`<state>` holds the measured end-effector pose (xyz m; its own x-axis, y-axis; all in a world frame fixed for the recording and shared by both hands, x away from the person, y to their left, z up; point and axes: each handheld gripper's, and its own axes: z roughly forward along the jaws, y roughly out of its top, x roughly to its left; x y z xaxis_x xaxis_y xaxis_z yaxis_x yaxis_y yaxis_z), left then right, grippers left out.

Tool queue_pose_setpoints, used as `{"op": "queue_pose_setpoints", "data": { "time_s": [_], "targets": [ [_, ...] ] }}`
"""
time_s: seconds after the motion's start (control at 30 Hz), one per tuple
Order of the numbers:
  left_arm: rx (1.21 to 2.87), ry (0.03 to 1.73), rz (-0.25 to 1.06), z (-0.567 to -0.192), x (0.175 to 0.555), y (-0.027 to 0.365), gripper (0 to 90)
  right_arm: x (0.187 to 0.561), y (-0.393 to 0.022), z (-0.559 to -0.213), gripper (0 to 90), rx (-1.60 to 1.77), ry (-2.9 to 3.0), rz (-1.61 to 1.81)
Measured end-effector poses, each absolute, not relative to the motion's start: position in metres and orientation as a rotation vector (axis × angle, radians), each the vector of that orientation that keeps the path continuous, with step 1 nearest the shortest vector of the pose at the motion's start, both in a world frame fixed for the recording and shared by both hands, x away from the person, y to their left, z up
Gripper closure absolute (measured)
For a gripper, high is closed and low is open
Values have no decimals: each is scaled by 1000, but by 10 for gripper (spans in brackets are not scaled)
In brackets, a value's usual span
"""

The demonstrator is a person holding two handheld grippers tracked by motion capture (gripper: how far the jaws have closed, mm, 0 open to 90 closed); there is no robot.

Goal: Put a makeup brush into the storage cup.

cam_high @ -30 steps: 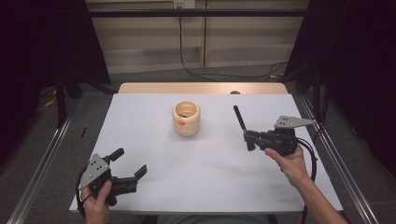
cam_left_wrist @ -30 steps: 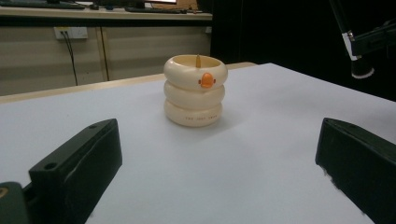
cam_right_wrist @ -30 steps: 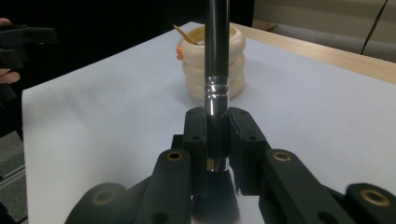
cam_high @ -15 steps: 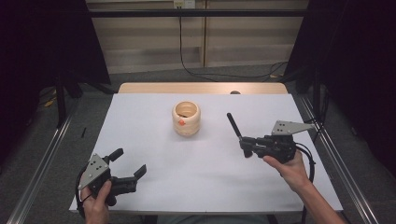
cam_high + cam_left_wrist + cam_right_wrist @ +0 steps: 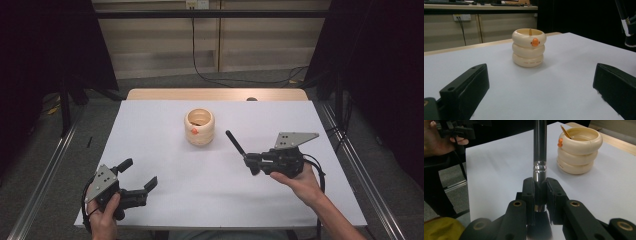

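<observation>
A cream holder point(image 5: 199, 127) made of three stacked rings, with a small orange beak on its side, stands in the middle of the white table top point(image 5: 165, 200). A thin stick point(image 5: 565, 132) leans inside it. My right gripper point(image 5: 250, 162), right of the holder, is shut on a black stick point(image 5: 235, 144) with a silver band point(image 5: 539, 168); its free end points up and left toward the holder point(image 5: 577, 150). My left gripper point(image 5: 140, 173) rests at the near left corner, jaws wide apart with nothing between them. Past the left gripper point(image 5: 539, 92), the holder point(image 5: 529, 47) stands straight ahead.
A wooden strip point(image 5: 215, 94) runs along the table's far edge, with cables on the floor behind it. Metal rails point(image 5: 360, 170) flank the table. In the right gripper view the other hand point(image 5: 439, 137) shows at the top left.
My right gripper has carried the black stick to the left and a little toward the near edge, and the stick's free end now sits nearer the holder. The left gripper stayed where it was.
</observation>
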<state>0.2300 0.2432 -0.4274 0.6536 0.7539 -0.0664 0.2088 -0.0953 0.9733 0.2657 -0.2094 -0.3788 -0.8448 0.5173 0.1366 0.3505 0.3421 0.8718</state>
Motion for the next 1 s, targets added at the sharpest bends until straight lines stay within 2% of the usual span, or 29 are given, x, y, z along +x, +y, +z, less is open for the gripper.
{"op": "queue_pose_setpoints", "data": {
  "time_s": [1.0],
  "targets": [
    [1651, 781, 545, -428, 231, 242, 4, 276, -167, -377, 780, 658, 2820, 1060]
  ]
}}
